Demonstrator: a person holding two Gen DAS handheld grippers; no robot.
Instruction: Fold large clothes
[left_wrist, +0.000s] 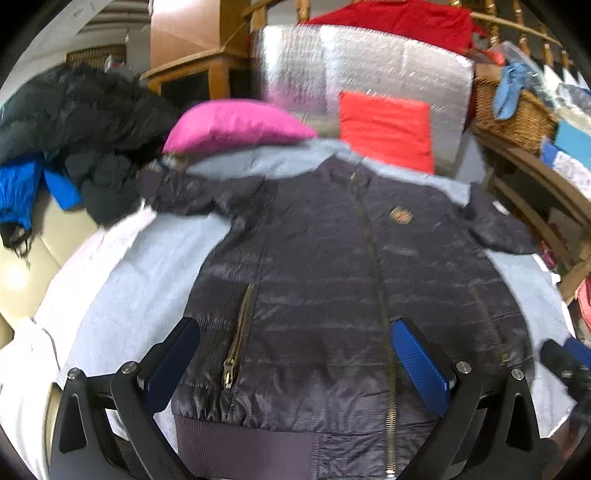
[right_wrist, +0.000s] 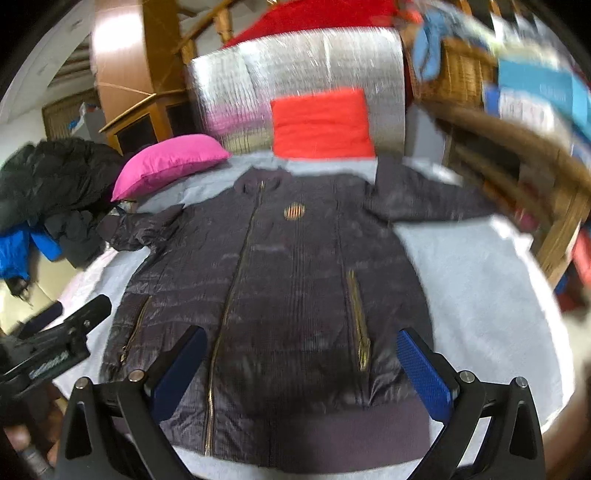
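Observation:
A dark navy puffer jacket (left_wrist: 325, 266) lies flat, front up and zipped, on a pale grey cloth (left_wrist: 147, 266), sleeves spread to both sides. It also shows in the right wrist view (right_wrist: 295, 266). My left gripper (left_wrist: 295, 332) is open and empty, above the jacket's hem on its left half. My right gripper (right_wrist: 301, 339) is open and empty, above the hem on the right half. The left gripper (right_wrist: 74, 325) shows at the left edge of the right wrist view; the right gripper (left_wrist: 565, 362) shows at the right edge of the left wrist view.
A pink pillow (left_wrist: 232, 125) and a red cushion (left_wrist: 388, 129) sit past the collar against a silver foil pad (left_wrist: 369, 66). A heap of black and blue clothes (left_wrist: 66, 129) lies at the left. A wicker basket (left_wrist: 517, 114) and wooden rails stand at the right.

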